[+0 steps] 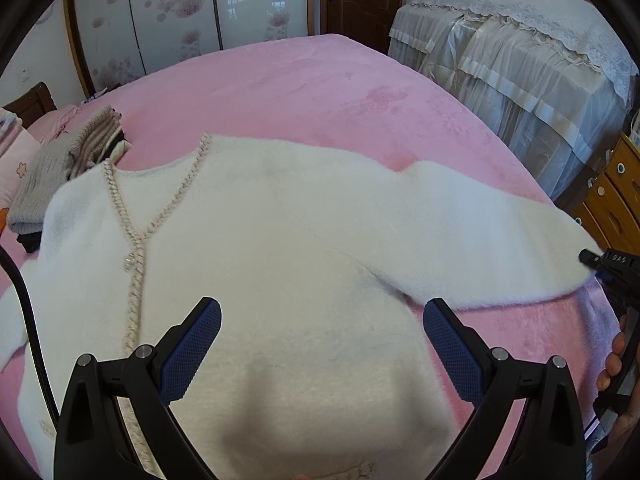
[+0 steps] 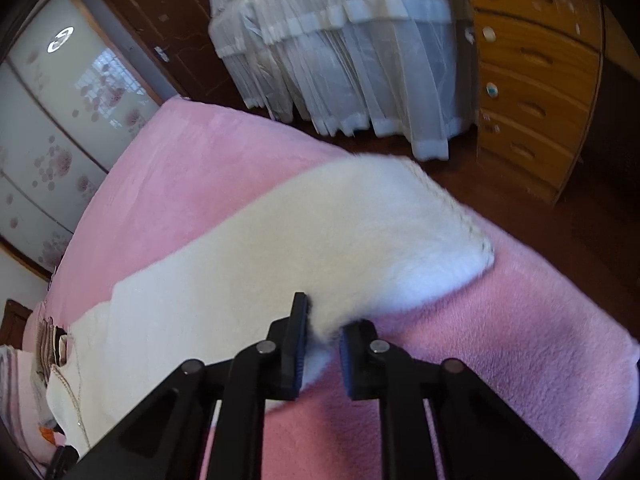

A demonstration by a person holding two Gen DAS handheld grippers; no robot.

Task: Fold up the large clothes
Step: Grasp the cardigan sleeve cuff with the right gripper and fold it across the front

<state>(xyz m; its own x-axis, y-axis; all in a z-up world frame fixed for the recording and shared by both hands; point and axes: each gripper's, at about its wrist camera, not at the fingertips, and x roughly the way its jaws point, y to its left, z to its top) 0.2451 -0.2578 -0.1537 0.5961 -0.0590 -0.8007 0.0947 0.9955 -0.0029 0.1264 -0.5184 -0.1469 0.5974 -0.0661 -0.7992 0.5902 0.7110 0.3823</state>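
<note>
A white fluffy cardigan (image 1: 280,240) with beaded trim lies front up on the pink bed (image 1: 320,92). Its right sleeve (image 1: 480,232) stretches out toward the bed's right edge. My left gripper (image 1: 322,312) is open and hovers just above the cardigan's lower body, holding nothing. My right gripper (image 2: 324,332) is shut on the lower edge of the sleeve (image 2: 360,232), near the cuff. The right gripper's tip also shows in the left wrist view (image 1: 596,258) at the sleeve's end.
A stack of folded clothes (image 1: 68,160) sits at the bed's far left. A second bed with a white lace cover (image 1: 520,52) stands beyond. A wooden chest of drawers (image 2: 532,72) and bare floor lie past the bed's right edge.
</note>
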